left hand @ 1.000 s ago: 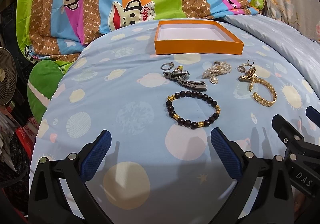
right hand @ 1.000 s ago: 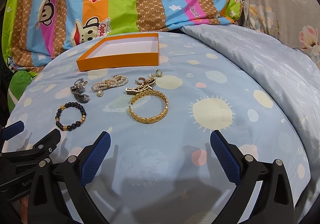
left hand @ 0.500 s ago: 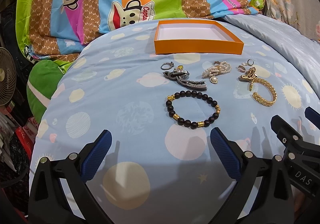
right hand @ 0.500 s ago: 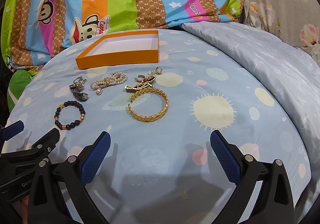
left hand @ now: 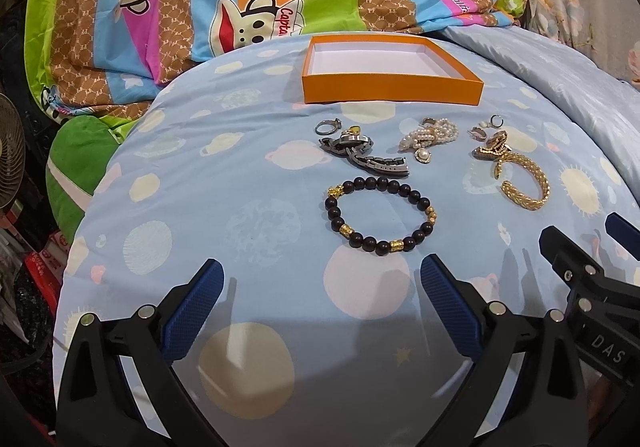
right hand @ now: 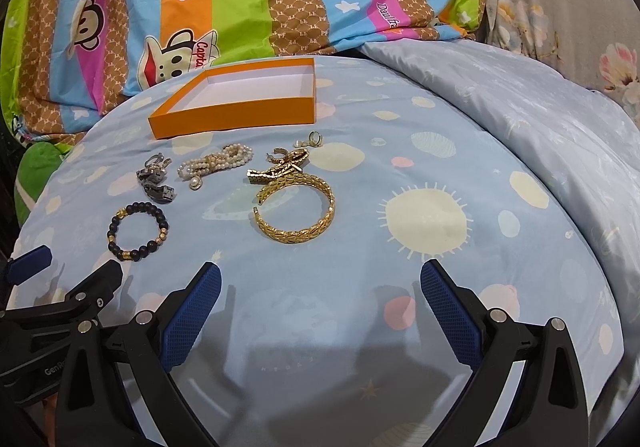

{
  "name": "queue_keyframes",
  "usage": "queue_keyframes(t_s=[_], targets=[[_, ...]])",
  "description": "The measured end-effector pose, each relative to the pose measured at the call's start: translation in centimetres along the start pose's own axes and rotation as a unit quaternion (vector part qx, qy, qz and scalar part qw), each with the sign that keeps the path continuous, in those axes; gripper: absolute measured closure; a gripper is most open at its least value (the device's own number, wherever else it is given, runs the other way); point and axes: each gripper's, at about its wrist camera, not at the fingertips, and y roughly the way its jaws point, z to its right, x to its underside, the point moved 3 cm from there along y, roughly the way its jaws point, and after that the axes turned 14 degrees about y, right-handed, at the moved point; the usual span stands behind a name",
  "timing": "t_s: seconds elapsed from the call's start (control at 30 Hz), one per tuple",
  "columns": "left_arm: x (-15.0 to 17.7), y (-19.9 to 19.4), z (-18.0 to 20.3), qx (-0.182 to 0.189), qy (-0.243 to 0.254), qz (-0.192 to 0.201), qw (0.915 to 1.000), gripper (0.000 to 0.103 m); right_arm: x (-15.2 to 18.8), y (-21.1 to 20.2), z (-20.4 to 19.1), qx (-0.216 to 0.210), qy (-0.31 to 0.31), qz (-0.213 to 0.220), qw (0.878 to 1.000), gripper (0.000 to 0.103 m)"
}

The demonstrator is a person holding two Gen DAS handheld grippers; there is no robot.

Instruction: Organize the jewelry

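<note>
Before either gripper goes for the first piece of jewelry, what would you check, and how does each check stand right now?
1. Left gripper open and holding nothing: ok.
2. Right gripper open and holding nothing: ok.
3. Orange box uncovered with nothing in it: ok.
4. Beaded bracelet lies apart from the other pieces, straight ahead of the left gripper: ok.
5. Gold bangle free of its neighbours: not ok, a gold clasp piece touches its far edge.
6. Small earrings easy to pinch one at a time: cannot tell, too small.
</note>
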Motion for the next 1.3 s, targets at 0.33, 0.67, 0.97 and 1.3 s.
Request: queue_keyframes(t_s=[0.33,0.67,0.97,1.3], targets=[[0.1,0.8,-2.6,0.055,-0.052,-0.009,0.9971,0.006,-2.2,2.1,-0.9,-0.001,-0.006,-0.025,1.000,0.005],[-0.6,1.4,-3.6,0.077,-0.049,-0.016,0.9957,0.006,-3.2,5.1,-2.0,-0.005,0.000,-0.065,0.998,0.035],[-2.6,2.6,-1.4,0.094,-0.023,-0.020,0.9951,0.006,-3.2,4.4,-1.2,-0.022,0.016,-0.053,0.998,0.050],[-3.4,4.3,1.2,0.074,0.025,-0.040,0.9961,0.006,-3.0,4.0,0.1,-0.025,0.031,-0.054,0.998,0.050]])
